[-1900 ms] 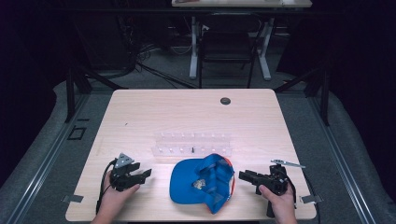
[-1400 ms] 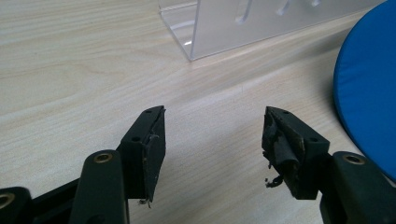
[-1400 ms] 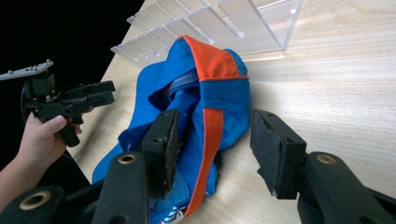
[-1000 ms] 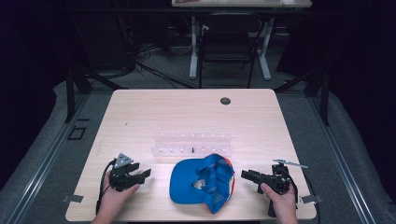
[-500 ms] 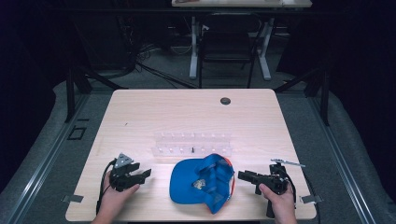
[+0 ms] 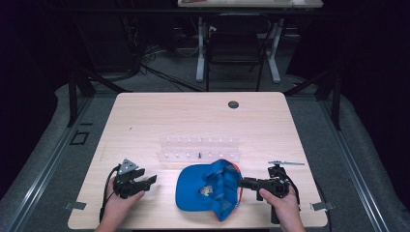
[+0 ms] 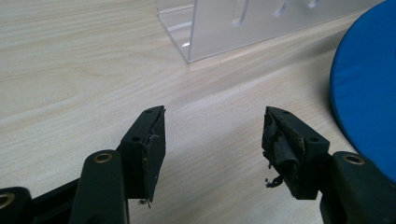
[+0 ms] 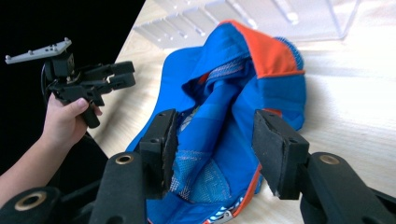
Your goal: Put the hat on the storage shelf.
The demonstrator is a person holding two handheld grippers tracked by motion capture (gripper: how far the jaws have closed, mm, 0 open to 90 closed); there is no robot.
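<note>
A blue baseball cap (image 6: 212,189) with an orange back panel lies upside down, its hollow facing up, near the counter's (image 6: 193,121) 6 o'clock edge, just in front of a clear acrylic rack (image 6: 199,149). The right gripper (image 6: 245,183) is held low at the cap's 3 o'clock, the person's right hand (image 6: 283,203) wrapped around its handle with the forearm coming in from 6 o'clock; its jaws point toward 9 o'clock, spread apart, right at the cap's crown and closed on nothing. The left gripper (image 6: 149,180) rests at the cap's 9 o'clock, well apart from it, in the left hand (image 6: 121,199), jaws spread and aimed toward 3 o'clock over bare wood.
</note>
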